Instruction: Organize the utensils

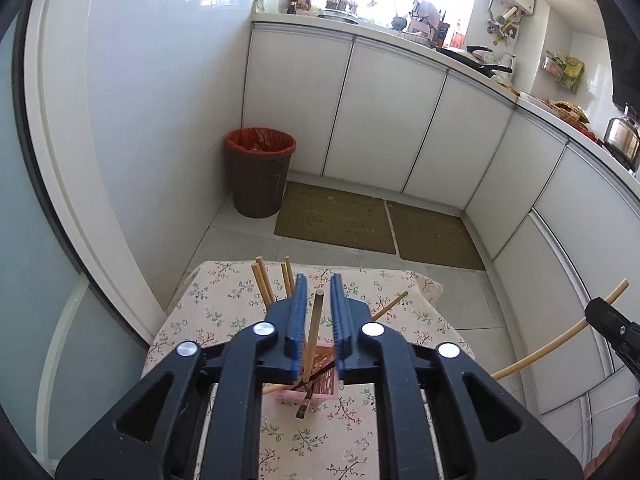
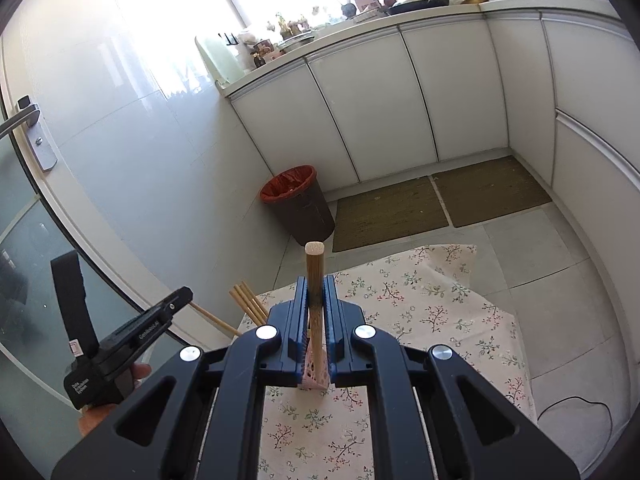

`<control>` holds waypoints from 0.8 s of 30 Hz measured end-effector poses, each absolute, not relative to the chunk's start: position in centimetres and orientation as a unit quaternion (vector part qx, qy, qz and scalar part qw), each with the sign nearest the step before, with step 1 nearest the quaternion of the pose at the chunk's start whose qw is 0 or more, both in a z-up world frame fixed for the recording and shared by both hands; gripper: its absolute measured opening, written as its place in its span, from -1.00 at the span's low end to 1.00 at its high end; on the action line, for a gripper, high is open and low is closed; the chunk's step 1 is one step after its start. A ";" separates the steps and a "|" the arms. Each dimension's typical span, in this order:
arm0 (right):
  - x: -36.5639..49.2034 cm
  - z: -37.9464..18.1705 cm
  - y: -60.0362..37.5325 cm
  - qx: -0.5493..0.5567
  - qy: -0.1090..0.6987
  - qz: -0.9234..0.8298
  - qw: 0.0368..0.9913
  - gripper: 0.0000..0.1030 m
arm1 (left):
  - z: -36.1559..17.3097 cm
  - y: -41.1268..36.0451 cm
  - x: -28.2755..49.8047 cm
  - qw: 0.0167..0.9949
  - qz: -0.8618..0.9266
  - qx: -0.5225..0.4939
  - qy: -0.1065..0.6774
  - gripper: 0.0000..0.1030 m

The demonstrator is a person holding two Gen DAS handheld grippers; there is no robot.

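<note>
Chopsticks (image 1: 262, 282), floral tablecloth (image 1: 200, 320), white cabinets (image 1: 384, 120)

A small table under a cream floral-print cloth (image 2: 420, 312) bears a pink perforated plastic basket (image 1: 320, 390) holding wooden chopsticks (image 1: 264, 284).

chopsticks (image 1: 313, 336): at least seven | pink holder (image 1: 320, 390): one | mats (image 1: 336, 218): two | bin (image 1: 259, 176): one

Our left gripper (image 1: 319, 312) and right gripper (image 2: 316, 312) look alike: black angular linkage arms, round silver pivot screws, ribbed blue pads (image 1: 297, 312). White lettering marks the left one's black side.
</note>
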State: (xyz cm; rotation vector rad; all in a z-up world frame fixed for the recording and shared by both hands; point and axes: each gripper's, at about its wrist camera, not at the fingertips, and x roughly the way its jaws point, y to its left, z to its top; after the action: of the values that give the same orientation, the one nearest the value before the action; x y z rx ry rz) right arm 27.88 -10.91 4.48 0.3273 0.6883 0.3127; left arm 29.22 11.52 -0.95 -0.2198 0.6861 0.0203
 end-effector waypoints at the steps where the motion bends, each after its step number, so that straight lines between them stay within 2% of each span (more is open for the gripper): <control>1: 27.9 4.6 -10.6 0.160 0.333 0.155 0.916 -0.85 | -1.0 12.2 29.0 0.935 0.012 -0.117 0.334 -0.46; 12: 29.6 4.3 -4.8 0.132 0.314 0.177 0.924 -0.85 | 1.2 17.1 24.6 0.939 0.029 -0.170 0.298 -0.28; 20: 32.5 -0.5 -0.1 0.099 0.308 0.174 0.930 -0.84 | -1.0 18.2 23.8 0.936 0.044 -0.162 0.310 -0.22; 24: 33.0 -2.3 1.0 0.100 0.315 0.182 0.926 -0.70 | -1.6 18.1 23.8 0.938 0.057 -0.150 0.308 -0.09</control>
State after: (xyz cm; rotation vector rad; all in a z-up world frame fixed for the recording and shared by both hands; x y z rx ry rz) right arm 32.97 0.96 -2.27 0.2040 0.6455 0.3725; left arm 23.77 18.12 -1.63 -0.3064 0.6282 0.1169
